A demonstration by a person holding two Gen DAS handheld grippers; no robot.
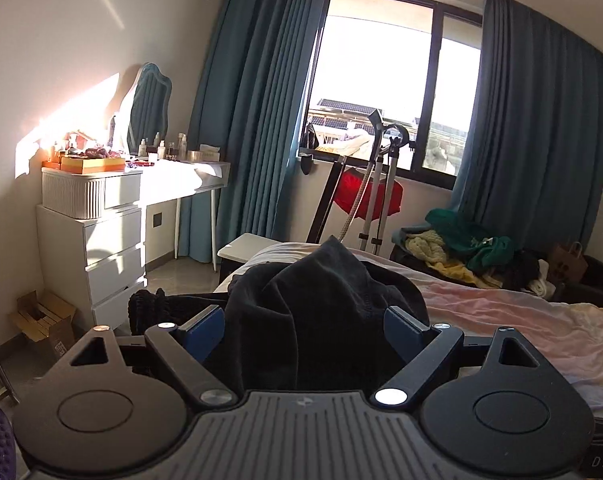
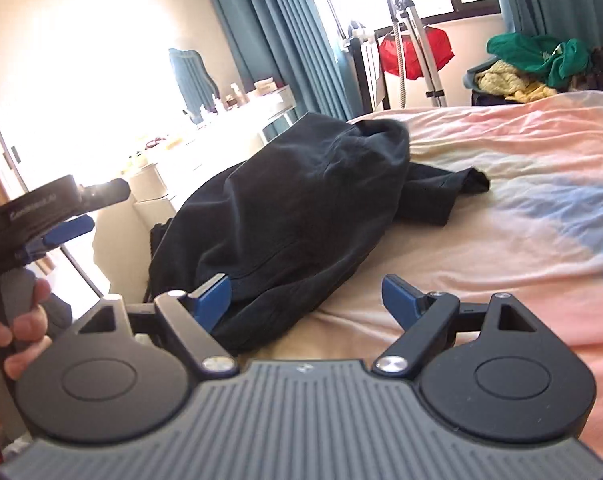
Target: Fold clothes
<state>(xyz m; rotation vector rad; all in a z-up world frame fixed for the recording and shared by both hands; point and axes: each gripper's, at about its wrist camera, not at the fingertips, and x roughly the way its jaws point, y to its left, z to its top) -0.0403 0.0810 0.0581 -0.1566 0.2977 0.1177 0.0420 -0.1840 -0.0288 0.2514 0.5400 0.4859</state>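
1. Dark garment (image 2: 285,184): heaped in a loose mound near the edge of the bed (image 2: 521,208), not yet folded.
2. Left gripper (image 1: 305,320) and right gripper (image 2: 305,300): jaws apart, nothing clamped.
3. Step judged: between grasps; next, an edge must be found and spread flat.

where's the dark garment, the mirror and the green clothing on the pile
dark garment (image 2: 301,200), right wrist view, middle of the heap
mirror (image 1: 147,108), left wrist view, glass centre
green clothing (image 1: 471,240), left wrist view, top of pile
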